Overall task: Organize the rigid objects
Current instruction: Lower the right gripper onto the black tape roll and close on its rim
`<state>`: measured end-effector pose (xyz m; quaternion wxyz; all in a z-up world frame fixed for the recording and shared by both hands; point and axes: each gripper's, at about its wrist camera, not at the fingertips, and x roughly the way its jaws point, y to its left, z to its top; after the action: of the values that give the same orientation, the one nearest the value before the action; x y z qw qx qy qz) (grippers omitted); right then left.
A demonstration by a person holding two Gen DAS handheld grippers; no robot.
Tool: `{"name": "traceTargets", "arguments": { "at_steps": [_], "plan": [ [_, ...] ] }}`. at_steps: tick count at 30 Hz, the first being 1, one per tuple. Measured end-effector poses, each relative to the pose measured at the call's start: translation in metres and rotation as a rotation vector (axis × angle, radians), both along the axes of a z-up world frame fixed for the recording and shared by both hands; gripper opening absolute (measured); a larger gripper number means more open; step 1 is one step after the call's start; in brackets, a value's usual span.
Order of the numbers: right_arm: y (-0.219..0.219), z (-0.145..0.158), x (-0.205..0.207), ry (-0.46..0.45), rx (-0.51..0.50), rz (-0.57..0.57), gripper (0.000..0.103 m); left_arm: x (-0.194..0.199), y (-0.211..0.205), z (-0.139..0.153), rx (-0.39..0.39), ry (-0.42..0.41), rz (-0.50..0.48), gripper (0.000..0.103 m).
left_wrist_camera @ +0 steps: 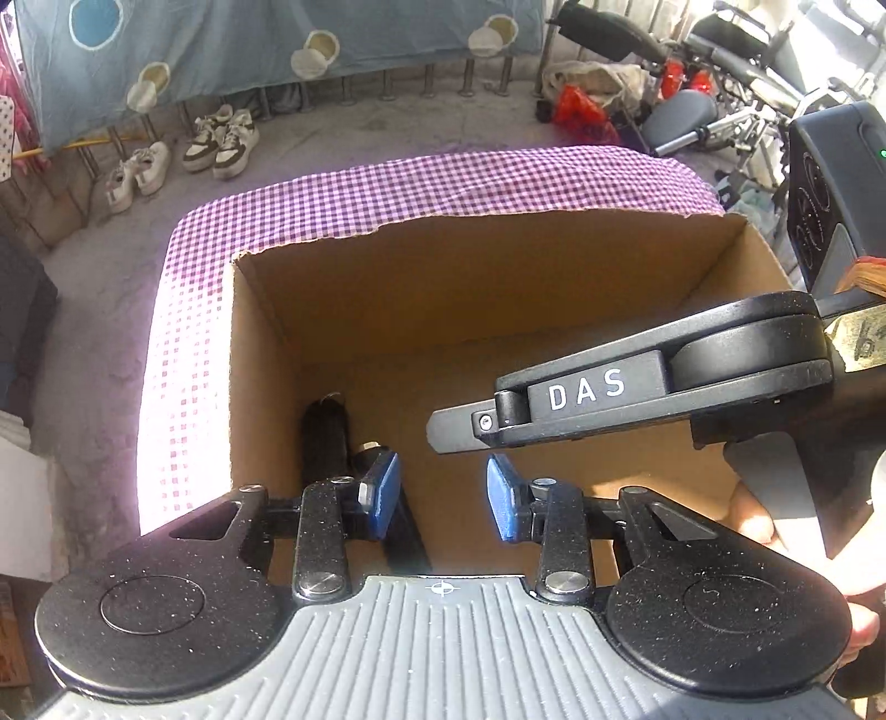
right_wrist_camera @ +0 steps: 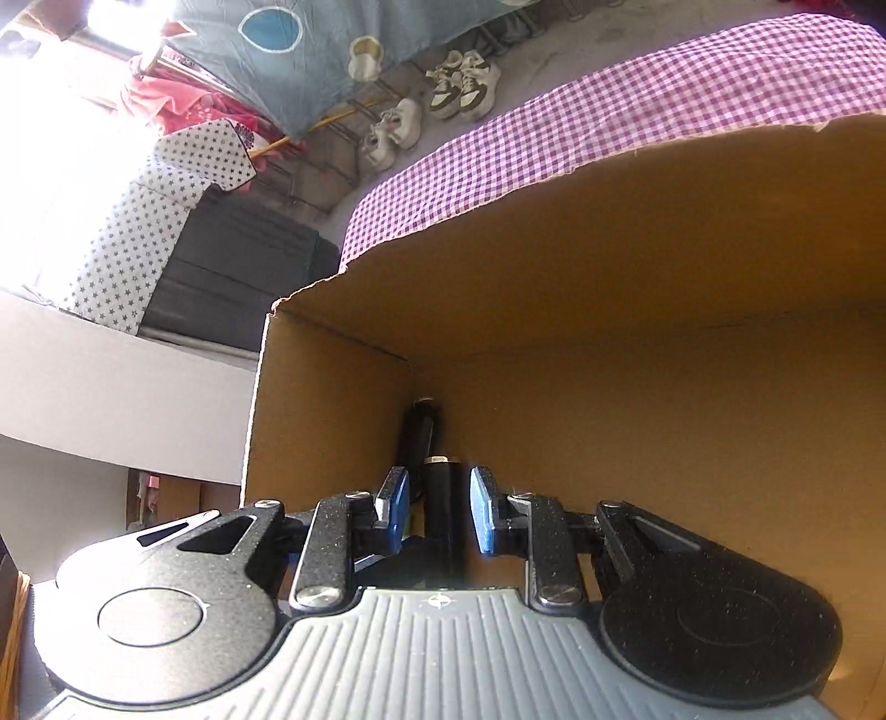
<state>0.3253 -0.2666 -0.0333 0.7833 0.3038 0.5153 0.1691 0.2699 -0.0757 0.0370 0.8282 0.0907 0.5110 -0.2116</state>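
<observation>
We see a home balcony: white sneakers (left_wrist_camera: 221, 141) on grey floor, blue hanging sheet (left_wrist_camera: 249, 50) (with circles), checked purple tablecloth (left_wrist_camera: 443, 183).

Matt cardboard box (left_wrist_camera: 498, 288), checked cloth (left_wrist_camera: 443, 183)

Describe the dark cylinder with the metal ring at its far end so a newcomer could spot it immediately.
Start at the open cardboard box on the purple checked cloth. On its floor, along the left wall, lie two black cylinders. The one asked about lies nearest that wall, tipped with a metal ring; its neighbour has a brass-coloured collar instead.
</observation>
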Motion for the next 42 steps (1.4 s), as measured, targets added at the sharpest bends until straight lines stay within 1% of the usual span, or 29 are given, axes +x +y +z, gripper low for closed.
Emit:
{"name": "traceTargets", "arguments": {
  "at_steps": [4, 8, 12, 14, 17, 20, 22, 24, 25, 27, 29, 32, 37, 39, 42],
  "plan": [
    [-0.018, 0.031, -0.042, -0.084, 0.004, -0.011, 0.027, -0.029, 0.005, 0.028, -0.039, -0.064, -0.031, 0.039],
    [-0.04, 0.064, -0.102, -0.183, 0.02, -0.023, 0.027, -0.062, 0.014, 0.054, -0.102, -0.121, -0.066, 0.044],
    [-0.057, 0.088, -0.169, -0.28, 0.038, -0.047, 0.027, -0.103, 0.022, 0.068, -0.152, -0.173, -0.102, 0.047],
    [-0.066, 0.094, -0.203, -0.319, 0.039, -0.064, 0.027, -0.123, 0.024, 0.068, -0.165, -0.191, -0.124, 0.049],
    [-0.07, 0.093, -0.248, -0.365, 0.025, -0.095, 0.028, -0.151, 0.026, 0.06, -0.179, -0.203, -0.15, 0.052],
    [-0.066, 0.078, -0.285, -0.387, -0.011, -0.133, 0.029, -0.175, 0.027, 0.039, -0.183, -0.188, -0.169, 0.053],
    [-0.06, 0.062, -0.302, -0.379, -0.034, -0.155, 0.034, -0.188, 0.024, 0.022, -0.169, -0.158, -0.187, 0.053],
    [-0.051, 0.045, -0.311, -0.356, -0.054, -0.169, 0.035, -0.2, 0.02, 0.006, -0.152, -0.141, -0.208, 0.053],
    [-0.047, 0.037, -0.315, -0.348, -0.065, -0.171, 0.035, -0.209, 0.017, -0.003, -0.131, -0.138, -0.23, 0.053],
    [-0.035, 0.023, -0.319, -0.341, -0.107, -0.164, 0.035, -0.219, 0.011, -0.016, -0.108, -0.139, -0.251, 0.053],
    [-0.026, 0.011, -0.321, -0.329, -0.154, -0.144, 0.035, -0.226, 0.004, -0.032, -0.092, -0.097, -0.278, 0.053],
    [-0.011, -0.005, -0.313, -0.302, -0.21, -0.105, 0.035, -0.232, -0.009, -0.052, -0.066, -0.061, -0.3, 0.052],
    [0.011, -0.02, -0.297, -0.288, -0.298, -0.029, 0.035, -0.233, -0.021, -0.076, 0.012, -0.091, -0.281, 0.051],
    [0.016, -0.024, -0.29, -0.283, -0.322, 0.002, 0.035, -0.238, -0.018, -0.084, 0.02, -0.09, -0.275, 0.051],
    [0.023, -0.031, -0.28, -0.265, -0.347, 0.043, 0.034, -0.238, -0.019, -0.087, 0.03, -0.092, -0.274, 0.052]
  ]
}}
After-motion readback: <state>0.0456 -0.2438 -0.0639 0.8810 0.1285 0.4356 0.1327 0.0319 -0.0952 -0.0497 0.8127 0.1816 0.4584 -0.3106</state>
